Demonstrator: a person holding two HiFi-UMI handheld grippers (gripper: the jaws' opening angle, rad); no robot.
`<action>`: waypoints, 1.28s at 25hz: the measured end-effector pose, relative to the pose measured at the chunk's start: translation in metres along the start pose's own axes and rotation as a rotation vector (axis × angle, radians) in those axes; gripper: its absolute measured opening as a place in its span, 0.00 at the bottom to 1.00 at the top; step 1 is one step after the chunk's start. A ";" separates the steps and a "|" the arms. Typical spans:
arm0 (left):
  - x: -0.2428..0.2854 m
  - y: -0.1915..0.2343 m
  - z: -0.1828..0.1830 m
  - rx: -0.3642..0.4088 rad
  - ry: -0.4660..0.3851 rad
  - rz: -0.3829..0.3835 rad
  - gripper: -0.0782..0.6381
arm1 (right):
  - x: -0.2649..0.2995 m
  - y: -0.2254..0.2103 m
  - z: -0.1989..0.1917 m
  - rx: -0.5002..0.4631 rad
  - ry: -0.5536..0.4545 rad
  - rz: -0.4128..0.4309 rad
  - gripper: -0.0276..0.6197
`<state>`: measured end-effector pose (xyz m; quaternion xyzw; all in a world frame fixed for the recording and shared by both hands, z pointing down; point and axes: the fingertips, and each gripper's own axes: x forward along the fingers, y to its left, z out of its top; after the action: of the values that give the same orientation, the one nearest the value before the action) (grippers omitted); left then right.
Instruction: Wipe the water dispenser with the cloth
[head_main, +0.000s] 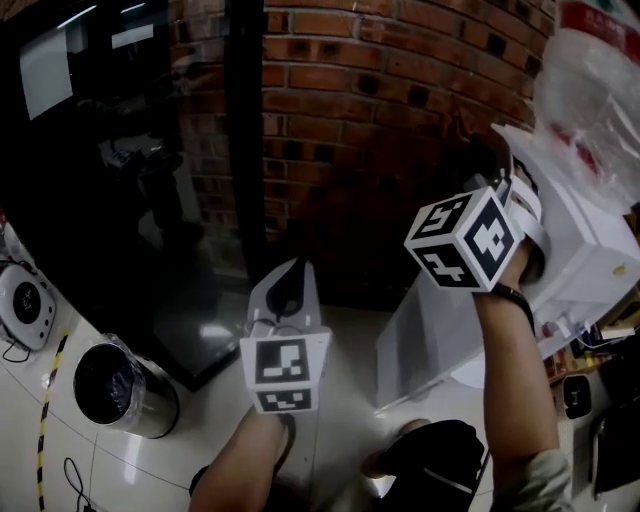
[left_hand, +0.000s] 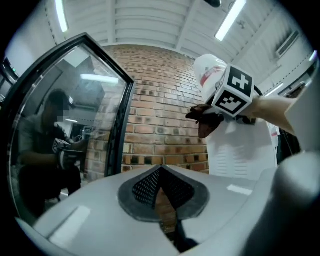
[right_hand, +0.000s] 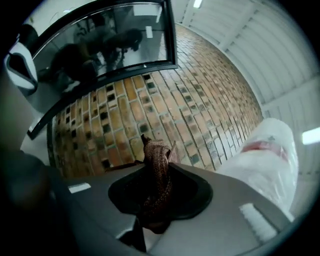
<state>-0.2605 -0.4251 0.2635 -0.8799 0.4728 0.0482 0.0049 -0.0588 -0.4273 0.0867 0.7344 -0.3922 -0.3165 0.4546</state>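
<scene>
Brick wall (head_main: 400, 80) filled the background, with a dark glass panel (head_main: 120, 150) to its left and a pale tiled floor (head_main: 200, 420) below, where a round bin (head_main: 120, 385) stood. At the right of the head view stood the white water dispenser (head_main: 585, 250), with a plastic-wrapped bottle (head_main: 590, 90) on top.

The right gripper (right_hand: 159, 150) was clenched on the brown cloth (right_hand: 156, 175). The fabric was bunched between the pads, its long axis running along the jaws, and a twisted end stuck out past the tips. The left gripper (left_hand: 160, 172) was closed with nothing in it, its mesh pads meeting at the tips.

The coming move looked to turn on how the cloth lay against the cabinet. From the left gripper's camera, the cloth end hung at the dispenser's upper corner, on the wall side just below the bottle. Whether it touched the white panel could not be told. From the right gripper's own camera the jaws pointed at the bricks, and the bottle lay off to their right. By that reading, the cloth would need to swing right to press on the cabinet. The right hand was plainly the nearer one. The left gripper sat lower and well apart from the dispenser, towards the glass, and seemed to have no part in the wipe.
</scene>
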 end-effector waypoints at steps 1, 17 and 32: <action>0.004 -0.003 0.009 -0.001 -0.002 -0.014 0.11 | 0.001 -0.003 0.000 0.059 0.001 -0.012 0.19; 0.017 -0.037 0.059 0.056 -0.014 -0.087 0.11 | 0.030 -0.022 -0.050 1.049 0.055 -0.117 0.19; -0.009 -0.014 -0.049 -0.004 0.116 -0.011 0.11 | 0.002 0.081 -0.107 1.117 0.113 -0.083 0.19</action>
<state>-0.2501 -0.4129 0.3125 -0.8837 0.4675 -0.0021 -0.0239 0.0073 -0.4069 0.2021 0.8940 -0.4463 -0.0385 0.0040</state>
